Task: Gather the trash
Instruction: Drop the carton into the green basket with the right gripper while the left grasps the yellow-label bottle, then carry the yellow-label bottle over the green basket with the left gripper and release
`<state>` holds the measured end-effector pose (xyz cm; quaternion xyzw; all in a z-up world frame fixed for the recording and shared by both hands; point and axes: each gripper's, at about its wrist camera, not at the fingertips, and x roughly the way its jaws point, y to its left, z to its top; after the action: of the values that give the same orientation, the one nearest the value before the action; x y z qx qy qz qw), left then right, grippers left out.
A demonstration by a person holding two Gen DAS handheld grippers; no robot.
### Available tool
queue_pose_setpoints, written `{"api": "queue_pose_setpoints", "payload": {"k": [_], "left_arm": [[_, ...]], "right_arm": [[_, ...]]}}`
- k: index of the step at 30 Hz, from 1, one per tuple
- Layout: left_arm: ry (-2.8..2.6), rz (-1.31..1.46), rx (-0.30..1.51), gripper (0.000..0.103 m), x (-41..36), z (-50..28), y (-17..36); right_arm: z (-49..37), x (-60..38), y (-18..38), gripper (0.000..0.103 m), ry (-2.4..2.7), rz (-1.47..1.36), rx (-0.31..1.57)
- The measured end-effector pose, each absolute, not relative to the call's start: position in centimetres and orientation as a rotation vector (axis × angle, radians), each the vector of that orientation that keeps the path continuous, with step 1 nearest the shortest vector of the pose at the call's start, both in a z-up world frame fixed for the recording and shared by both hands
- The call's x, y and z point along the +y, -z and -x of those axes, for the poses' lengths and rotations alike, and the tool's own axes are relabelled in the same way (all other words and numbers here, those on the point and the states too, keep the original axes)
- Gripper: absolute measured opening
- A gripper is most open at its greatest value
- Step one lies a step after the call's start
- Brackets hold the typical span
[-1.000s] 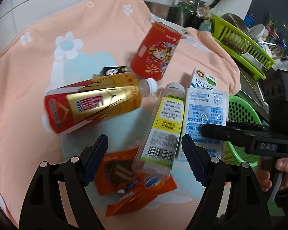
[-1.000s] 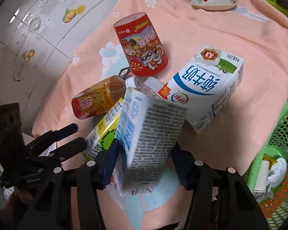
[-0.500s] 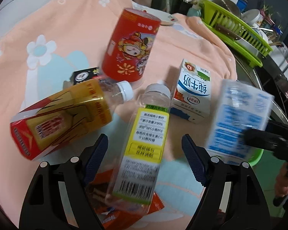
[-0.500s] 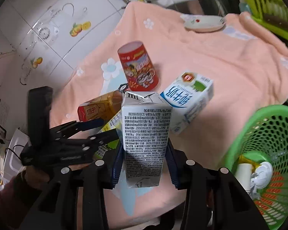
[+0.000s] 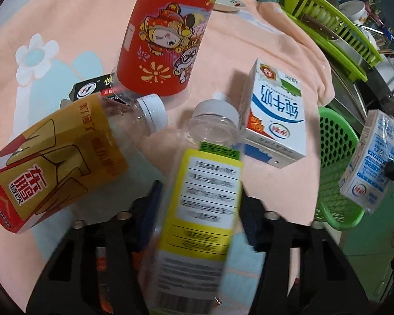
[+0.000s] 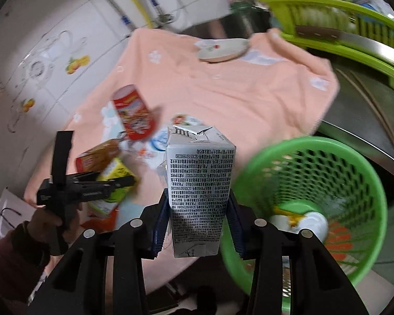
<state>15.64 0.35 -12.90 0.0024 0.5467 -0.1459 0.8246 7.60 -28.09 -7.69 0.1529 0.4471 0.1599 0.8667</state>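
Left tongs (image 5: 199, 204) just clamped on yellow-label bottle (image 5: 199, 210); right tongs (image 6: 197, 225) gripping carton (image 6: 199, 183).

Trash cluster on cloth (image 5: 236, 34), basket (image 6: 315, 155) off its right edge.
Cup (image 5: 165, 36) upright at back; tea bottle (image 5: 57, 162) front-left, label bottle (image 5: 205, 204) front-centre, lying. Milk carton (image 5: 278, 113) right of them. Plate (image 6: 220, 48) far back, rack (image 6: 336, 26) behind it.

Bottle (image 5: 197, 210) label smeared with blur, its base cut off at the frame's bottom; orange wrapper (image 5: 102, 283) mostly hidden beneath it; basket (image 6: 315, 183) contents too blurred to identify.
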Motion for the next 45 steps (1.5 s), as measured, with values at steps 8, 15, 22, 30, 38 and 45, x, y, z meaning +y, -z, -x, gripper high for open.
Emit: {"api": "queue_pose_setpoints", "payload": {"k": [8,15,22,30,38,45], "left_arm": [[0.299,0.017,1.121,0.046,0.5,-14.6,11.8],[0.311,0.036,1.065,0.045,0.8,-12.5,9.5],[0.373,0.04,0.995,0.045,-0.7,-10.5,6.1],[0.501,0.02,0.963,0.045,-5.9,-10.4,4.5],[0.624,-0.019,1.016,0.045,-13.2,-11.7,6.8],[0.693,-0.056,1.081,0.045,-19.2,-12.4,10.0]], "right_arm": [[-8.3,-33.2,12.5,0.04,-0.186,-0.284,1.044],[-9.8,-35.4,18.5,0.04,-0.082,-0.217,1.21],[-11.0,-36.2,22.4,0.041,-0.019,-0.181,1.317],[-10.1,-37.3,23.2,0.053,-0.009,-0.207,1.328],[-7.3,-38.5,18.7,0.064,-0.02,-0.225,1.217],[-4.4,-39.3,15.0,0.07,-0.03,-0.218,1.125]]}}
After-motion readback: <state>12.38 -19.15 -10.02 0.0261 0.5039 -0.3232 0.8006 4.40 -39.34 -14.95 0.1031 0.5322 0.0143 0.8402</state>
